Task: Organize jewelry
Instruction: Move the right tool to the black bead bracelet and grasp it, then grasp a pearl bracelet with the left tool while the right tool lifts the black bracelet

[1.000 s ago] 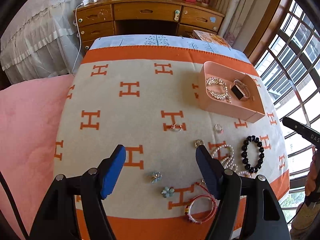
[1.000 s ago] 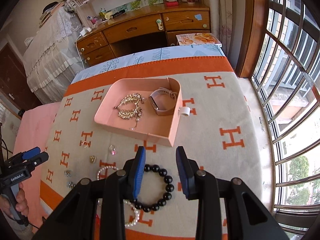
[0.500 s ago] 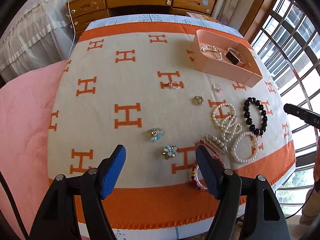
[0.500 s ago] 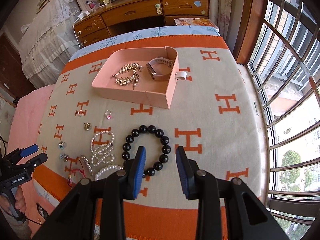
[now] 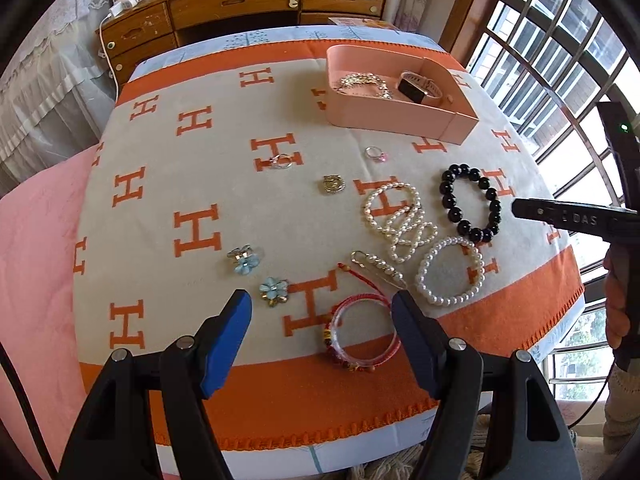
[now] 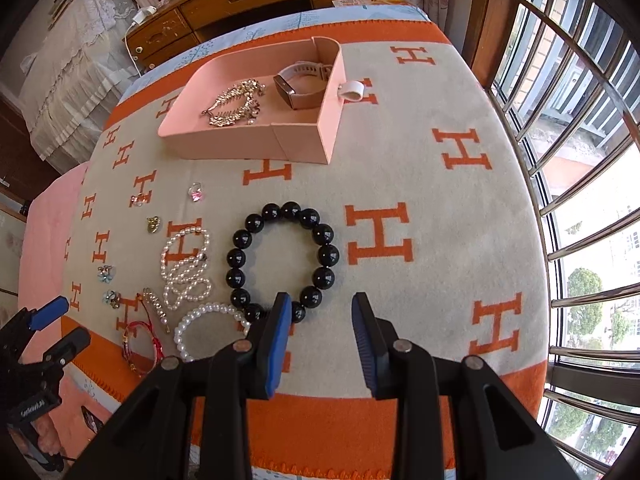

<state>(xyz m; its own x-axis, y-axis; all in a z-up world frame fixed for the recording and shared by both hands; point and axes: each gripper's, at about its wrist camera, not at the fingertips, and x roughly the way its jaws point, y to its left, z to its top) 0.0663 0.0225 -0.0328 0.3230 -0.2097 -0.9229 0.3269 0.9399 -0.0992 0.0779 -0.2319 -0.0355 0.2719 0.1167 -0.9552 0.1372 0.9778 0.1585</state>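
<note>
A pink tray (image 5: 404,122) (image 6: 298,146) at the far side of the table holds a gold necklace (image 6: 236,102) and a watch (image 6: 304,82). Loose jewelry lies on the orange-and-beige cloth: a black bead bracelet (image 5: 472,202) (image 6: 282,262), pearl strands (image 5: 400,220), a pearl bracelet (image 5: 450,270), a red bangle (image 5: 362,332), two blue flower pieces (image 5: 274,290) and several rings. My left gripper (image 5: 322,338) is open and empty above the near edge, by the red bangle. My right gripper (image 6: 320,338) is open and empty just short of the black bracelet.
A wooden desk with drawers (image 5: 240,4) stands beyond the table. A window with bars (image 6: 580,160) is at the right. A pink cushion (image 5: 36,260) lies at the left. The right gripper's body (image 5: 576,218) shows in the left wrist view.
Both grippers have pulled back toward the near edge of the table and risen, so more of the cloth and jewelry shows. Both stay open and empty.
</note>
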